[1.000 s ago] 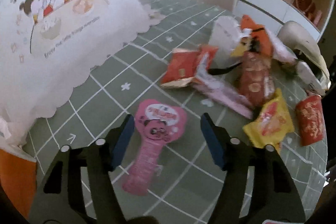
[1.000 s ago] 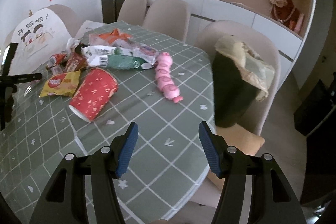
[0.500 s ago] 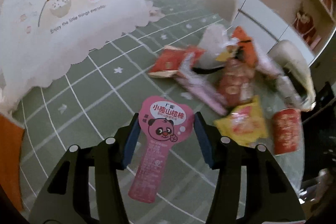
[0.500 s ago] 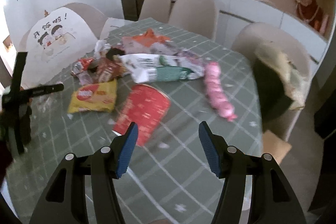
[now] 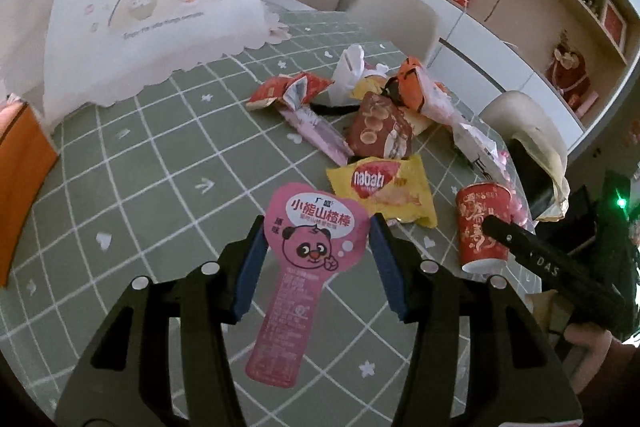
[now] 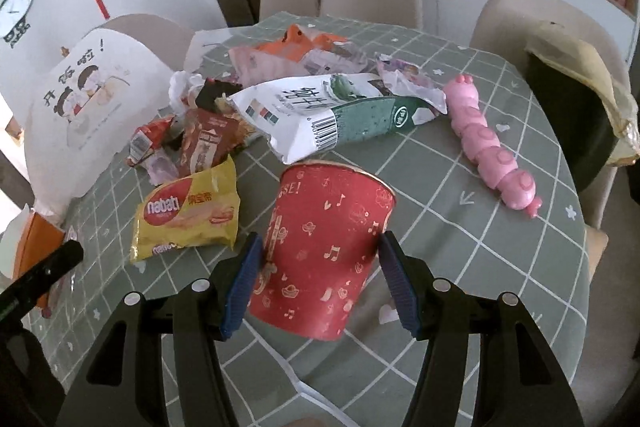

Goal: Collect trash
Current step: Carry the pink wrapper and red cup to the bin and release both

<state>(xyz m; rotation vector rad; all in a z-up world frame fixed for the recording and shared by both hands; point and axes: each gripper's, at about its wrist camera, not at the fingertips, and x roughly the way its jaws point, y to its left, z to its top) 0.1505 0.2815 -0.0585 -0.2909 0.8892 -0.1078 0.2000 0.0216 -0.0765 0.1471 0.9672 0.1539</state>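
So, on my left side, my left gripper (image 5: 316, 253) is clamped on the pink panda wrapper (image 5: 310, 251), both blue pads pressing the edges of its wide heart-shaped head while the narrow tail hangs down over the green checked tablecloth (image 5: 140, 155); the jaws have just been closing, with that wrapper between them. It is thin, flat film, next to weightless and floppy, so I judge the wide head the right place to pinch, since the tail would simply fold. Ahead of it the yellow Nabati packet (image 5: 382, 189) lies on the cloth, touching the heap of other wrappers behind it, and it looks just as light and crinkly. Further right, my right gripper (image 6: 320, 269) hangs with its jaws apart on either side of the red paper cup (image 6: 326, 251), which lies tipped on its side with its mouth facing away from me; the pads look close to the wall, but I see no squeeze yet. The cup is light, hollow and easy to crush, so I would close gently across its body near the rim, where the rolled edge likely stiffens it. The pink caterpillar toy (image 6: 486, 143) lies well to the right.
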